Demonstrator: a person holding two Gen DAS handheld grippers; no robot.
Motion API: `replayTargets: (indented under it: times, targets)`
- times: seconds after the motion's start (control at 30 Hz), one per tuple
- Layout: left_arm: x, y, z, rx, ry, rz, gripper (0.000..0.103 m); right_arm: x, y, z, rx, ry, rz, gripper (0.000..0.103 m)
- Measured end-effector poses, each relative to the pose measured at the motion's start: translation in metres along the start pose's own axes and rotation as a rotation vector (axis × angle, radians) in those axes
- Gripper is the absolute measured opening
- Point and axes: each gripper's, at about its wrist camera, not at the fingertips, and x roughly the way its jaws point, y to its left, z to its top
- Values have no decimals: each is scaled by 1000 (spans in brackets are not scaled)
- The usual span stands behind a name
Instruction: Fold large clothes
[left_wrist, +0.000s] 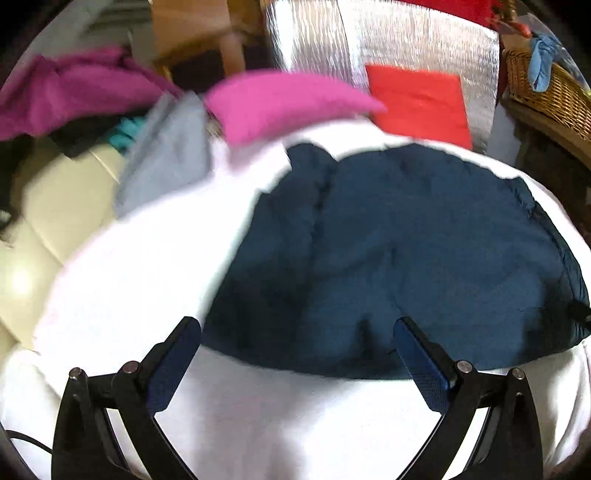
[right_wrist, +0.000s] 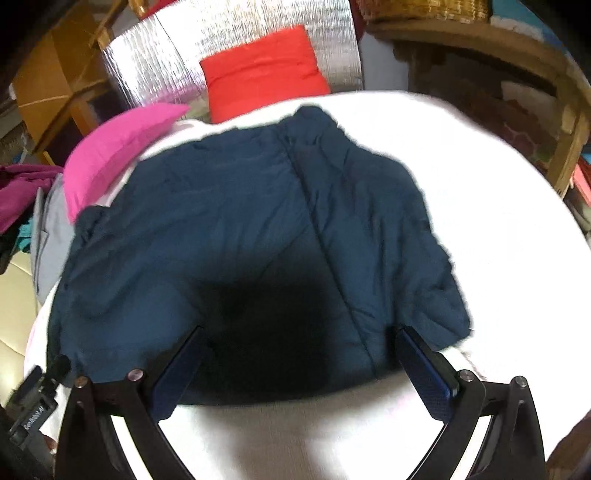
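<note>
White sheet (left_wrist: 129, 295) under navy jacket (right_wrist: 240, 221), pink cushion (left_wrist: 280, 103), silver foil panel (right_wrist: 236, 48) behind; left tool (left_wrist: 295, 354), right tool (right_wrist: 299, 358) both spread apart, empty

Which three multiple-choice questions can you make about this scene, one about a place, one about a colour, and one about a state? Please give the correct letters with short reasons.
1. Where does the navy padded jacket lie?
A. on the white surface
B. in a wicker basket
C. on the floor

2. What colour is the folded cloth in front of the silver foil mat?
A. green
B. red
C. yellow

3. What state is the right gripper in?
A. shut on the jacket
B. shut on nothing
C. open, holding nothing

Answers:
1. A, white surface shows all around the jacket.
2. B, the cloth is bright red against the silver mat.
3. C, its jaws stand wide apart above the jacket's near edge. The left gripper is open too.
</note>
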Motion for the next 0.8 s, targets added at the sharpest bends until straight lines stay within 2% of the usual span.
replayTargets:
  times: [0.07, 0.17, 0.23, 0.3, 0.43, 0.53, 0.63, 0.8]
  targets:
    - [-27, 4, -2, 16, -58, 17, 103, -34, 1, -9, -32, -77, -25, 103]
    - [-71, 10, -4, 55, -124, 53, 103, -77, 1, -25, -55, -137, -36, 103]
    - [-104, 16, -3, 67, -177, 72, 103, -105, 1, -35, -81, -163, -56, 103]
    - [-129, 24, -3, 58, -197, 83, 103, -134, 6, -44, -112, -179, -66, 103]
    - [-187, 40, 2, 28, -258, 78, 103, -200, 13, -54, -126, -228, -36, 103]
    - [-230, 47, -2, 16, -315, 46, 103, -247, 19, -61, -142, -266, -22, 103]
    - [-265, 51, -9, 31, -346, 35, 103, -283, 27, -74, -173, -289, -13, 103]
    - [-304, 59, -22, 29, -374, 14, 103, -321, 32, -95, -179, -301, 36, 103]
